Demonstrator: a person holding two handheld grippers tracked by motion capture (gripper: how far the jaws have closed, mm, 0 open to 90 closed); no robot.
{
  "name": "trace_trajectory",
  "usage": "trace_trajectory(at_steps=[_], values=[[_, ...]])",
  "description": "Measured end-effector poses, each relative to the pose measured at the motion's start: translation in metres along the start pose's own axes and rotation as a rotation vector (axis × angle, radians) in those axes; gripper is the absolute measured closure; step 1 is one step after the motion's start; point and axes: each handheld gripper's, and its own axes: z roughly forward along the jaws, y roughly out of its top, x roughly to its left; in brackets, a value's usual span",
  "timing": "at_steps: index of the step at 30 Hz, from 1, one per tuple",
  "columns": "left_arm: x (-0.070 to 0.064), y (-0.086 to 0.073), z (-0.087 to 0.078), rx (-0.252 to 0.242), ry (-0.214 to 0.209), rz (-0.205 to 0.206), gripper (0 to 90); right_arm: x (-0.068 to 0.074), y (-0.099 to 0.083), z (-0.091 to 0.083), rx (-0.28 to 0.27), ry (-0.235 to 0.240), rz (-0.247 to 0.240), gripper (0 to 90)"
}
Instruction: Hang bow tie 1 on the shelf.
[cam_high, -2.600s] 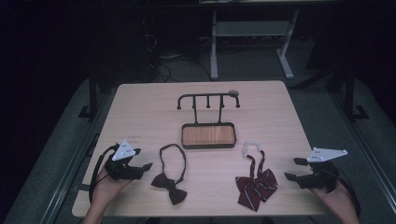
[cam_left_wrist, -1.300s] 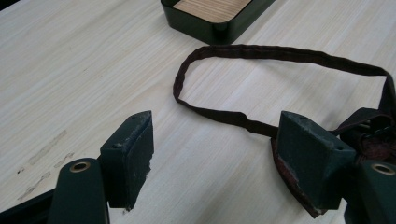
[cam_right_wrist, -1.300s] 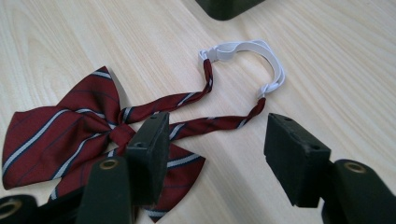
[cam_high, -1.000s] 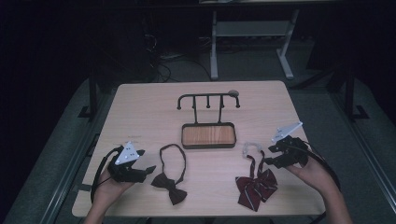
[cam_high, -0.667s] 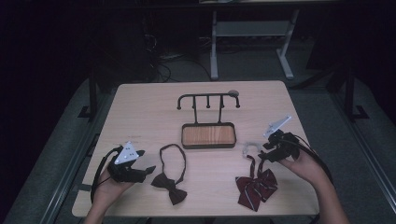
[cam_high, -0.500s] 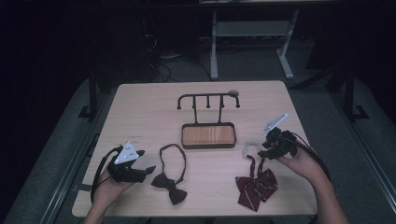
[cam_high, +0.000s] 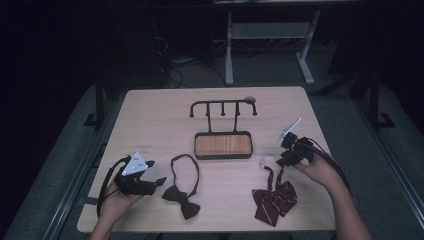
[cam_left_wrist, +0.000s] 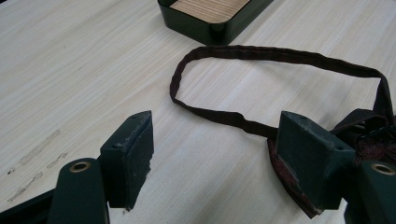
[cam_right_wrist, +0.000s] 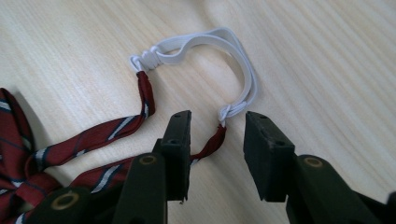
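Right gripper (cam_right_wrist: 212, 128) sits low over my striped red bow tie (cam_high: 272, 197), jaws apart and straddling the strap end where it joins the white elastic loop (cam_right_wrist: 219, 51), nothing pinched. Left gripper (cam_left_wrist: 212, 156) rests at the near left, jaws wide apart, beside the dark bow tie (cam_high: 181, 195). Farther off stands the tray rack (cam_high: 222, 145).

Light wooden table (cam_high: 150, 120): black hook stand with wood-lined tray (cam_high: 223, 145), dark bow tie (cam_high: 182, 195), striped red bow tie (cam_high: 273, 200).
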Motion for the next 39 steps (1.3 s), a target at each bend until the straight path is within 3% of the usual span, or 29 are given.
trace_trajectory(at_steps=[12,25,39], values=[[0.000,0.000,-0.001,-0.003,0.005,0.008,27.7,0.000,0.004,0.011,0.069,-0.031,0.014,68.7],[0.001,0.000,-0.001,0.000,0.004,0.012,27.7,0.000,0.004,0.014,0.095,-0.043,0.025,74.3],[0.000,0.000,-0.002,-0.002,0.012,0.006,27.7,0.001,0.005,0.016,0.118,-0.057,0.002,82.6]])
